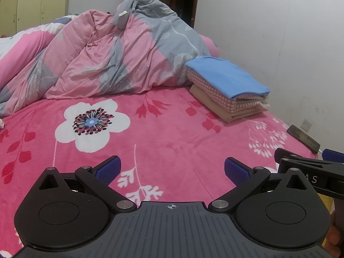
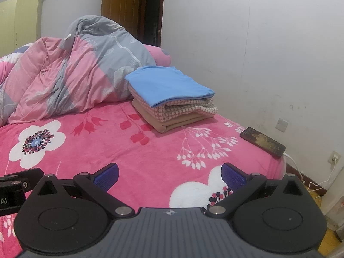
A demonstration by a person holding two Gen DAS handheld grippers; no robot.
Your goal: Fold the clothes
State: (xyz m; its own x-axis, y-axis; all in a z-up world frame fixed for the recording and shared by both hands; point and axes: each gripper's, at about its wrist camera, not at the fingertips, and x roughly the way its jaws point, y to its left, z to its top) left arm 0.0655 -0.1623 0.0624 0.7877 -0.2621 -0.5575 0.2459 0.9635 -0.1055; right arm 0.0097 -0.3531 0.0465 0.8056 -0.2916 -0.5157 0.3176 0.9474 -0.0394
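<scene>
Both tools hovering, spread wide, pinching nothing: left tool [image 1: 171, 169], right tool [image 2: 169, 175] | folded stack [image 2: 172, 99] sitting far-right on the bed [image 2: 107, 146], well apart | right tool looking nearer.

Ahead of the fingers: bed [image 2: 107, 146] under pink floral cover. Scuffed white wall [image 2: 258, 53] to their right, brown door [image 2: 129, 10] far ahead, pale wardrobe [image 2: 19, 23] far left. Wall socket [image 2: 282, 124] low right.
</scene>
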